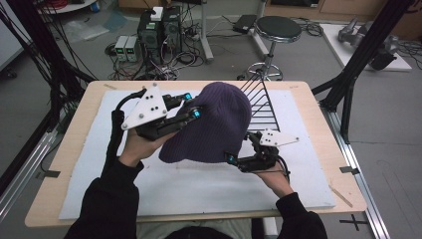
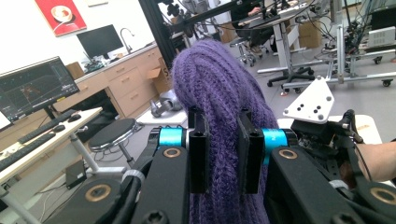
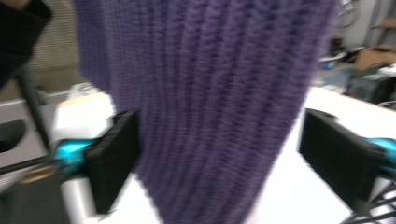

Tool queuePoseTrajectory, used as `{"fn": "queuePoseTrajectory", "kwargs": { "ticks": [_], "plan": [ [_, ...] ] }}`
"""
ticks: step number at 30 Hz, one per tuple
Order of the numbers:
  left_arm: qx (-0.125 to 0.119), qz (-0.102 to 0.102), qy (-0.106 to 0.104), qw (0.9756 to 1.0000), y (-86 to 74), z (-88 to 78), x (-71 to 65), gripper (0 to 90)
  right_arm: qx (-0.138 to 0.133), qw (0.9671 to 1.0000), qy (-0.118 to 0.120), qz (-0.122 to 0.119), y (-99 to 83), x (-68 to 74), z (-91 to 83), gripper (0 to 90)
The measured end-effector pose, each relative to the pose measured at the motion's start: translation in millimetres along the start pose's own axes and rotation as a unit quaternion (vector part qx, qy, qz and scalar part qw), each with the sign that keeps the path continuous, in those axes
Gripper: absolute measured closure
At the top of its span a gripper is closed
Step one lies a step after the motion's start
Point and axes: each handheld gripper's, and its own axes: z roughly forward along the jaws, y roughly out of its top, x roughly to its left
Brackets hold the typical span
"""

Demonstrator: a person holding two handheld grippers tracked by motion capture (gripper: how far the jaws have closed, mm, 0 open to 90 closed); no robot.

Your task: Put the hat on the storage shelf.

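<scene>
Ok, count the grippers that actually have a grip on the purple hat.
1. The left gripper is clamped on a bunched fold of the purple hat, holding it above the table. The right gripper has the hat's lower edge between its jaws, but they stand apart from the knit.

Right gripper [image 3: 219, 163], jaws apart: a purple ribbed knit hat [image 3: 205, 93] hangs between them. The left jaw touches the hat's edge; the right jaw stands clear of it. A white table [image 3: 289, 196] lies below, and a dark sleeve [image 3: 18, 32] shows at upper left.
</scene>
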Motion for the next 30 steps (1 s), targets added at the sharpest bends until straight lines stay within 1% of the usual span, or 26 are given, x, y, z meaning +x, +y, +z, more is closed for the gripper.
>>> {"fn": "queuePoseTrajectory", "kwargs": {
  "ticks": [1, 2, 3, 4, 5, 6, 7, 9, 11, 12, 14, 15, 17, 19, 20, 22, 23, 24, 25, 28, 29, 30],
  "plan": [
    [0.0, -0.002, -0.001, 1.0, -0.5, 0.4, 0.0, 78.2, 0.003, 1.0, 0.005, -0.004, 0.7, 2.4, -0.6, 34.4],
    [0.001, -0.002, 0.001, 1.0, -0.9, 0.8, 0.0, 78.2, 0.003, 1.0, 0.005, -0.004, 0.7, 2.4, -0.6, 34.4],
    [0.002, -0.002, 0.001, 1.0, -1.2, 1.2, 0.1, 78.2, 0.006, 0.9999, 0.01, 0.005, 1.6, 4.4, -2.5, 54.1],
    [0.002, -0.002, 0.002, 1.0, -1.7, 1.4, 0.5, 78.2, 0.006, 0.9999, 0.01, 0.005, 1.6, 4.4, -2.5, 54.1],
    [0.003, -0.002, 0.002, 1.0, -2.2, 1.5, 1.0, 78.3, 0.013, 0.9998, 0.013, 0.006, 2.7, 4.5, -3.9, 73.4],
    [0.003, -0.003, 0.004, 1.0, -2.7, 1.6, 1.3, 78.2, 0.014, 0.9999, 0.009, 0.004, 3.4, 4.2, -4.9, 78.8],
    [0.003, -0.004, 0.006, 1.0, -2.9, 1.5, 1.6, 78.2, 0.013, 0.9999, 0.006, 0.009, 4.0, 3.9, -5.8, 80.6],
    [0.001, -0.005, 0.007, 1.0, -3.4, 1.4, 2.1, 77.9, 0.015, 0.9996, 0.009, 0.022, 5.5, 2.8, -7.5, 81.5],
    [0.001, -0.006, 0.007, 1.0, -3.5, 1.5, 2.0, 77.9, 0.018, 0.9995, 0.013, 0.023, 6.4, 2.5, -8.3, 81.8],
    [0.002, -0.004, 0.008, 1.0, -3.5, 1.7, 2.0, 77.9, 0.021, 0.9995, 0.014, 0.02, 6.9, 3.0, -8.3, 81.8],
    [0.002, -0.005, 0.01, 0.9999, -3.7, 1.7, 2.2, 77.9, 0.024, 0.9996, 0.009, 0.011, 8.3, 3.8, -8.3, 81.9],
    [0.003, -0.004, 0.01, 0.9999, -3.6, 1.5, 2.7, 77.9, 0.024, 0.9996, 0.009, 0.011, 8.3, 3.8, -8.3, 81.9],
    [0.0, -0.006, 0.013, 0.9999, -3.6, 1.0, 3.4, 77.9, 0.025, 0.9997, 0.004, 0.0, 11.7, 3.3, -10.1, 82.0],
    [-0.001, -0.006, 0.015, 0.9999, -3.6, 0.6, 4.6, 77.9, 0.026, 0.9997, 0.002, -0.002, 13.0, 3.0, -11.1, 82.0],
    [-0.002, -0.007, 0.016, 0.9998, -3.7, 0.4, 5.3, 77.9, 0.024, 0.9997, -0.005, -0.009, 16.1, 1.4, -13.1, 82.0],
    [-0.004, -0.012, 0.016, 0.9998, -3.6, 0.9, 7.4, 77.9, 0.024, 0.9996, -0.005, -0.011, 17.9, 0.6, -14.3, 82.0],
    [-0.002, -0.014, 0.015, 0.9998, -3.0, 1.1, 8.9, 77.9, 0.026, 0.9995, -0.01, -0.013, 22.0, -0.6, -16.8, 82.0],
    [-0.003, -0.014, 0.017, 0.9998, -2.2, 1.5, 10.4, 77.9, 0.025, 0.9993, -0.016, -0.022, 24.6, -2.0, -18.1, 82.0],
    [-0.002, -0.014, 0.018, 0.9997, -0.9, 1.7, 11.8, 77.9, 0.025, 0.9993, -0.016, -0.022, 24.6, -2.0, -18.1, 82.0],
    [-0.004, -0.011, 0.021, 0.9997, 4.1, 2.3, 15.2, 77.9, 0.02, 0.9993, -0.021, -0.024, 32.2, -5.3, -22.7, 82.0],
    [-0.006, -0.008, 0.023, 0.9997, 5.8, 2.8, 15.8, 78.0, 0.018, 0.999, -0.028, -0.03, 37.2, -7.7, -25.1, 82.0],
    [-0.006, -0.007, 0.023, 0.9997, 7.5, 3.4, 16.4, 78.0, 0.018, 0.999, -0.028, -0.03, 37.2, -7.7, -25.1, 82.0]
  ]
}}
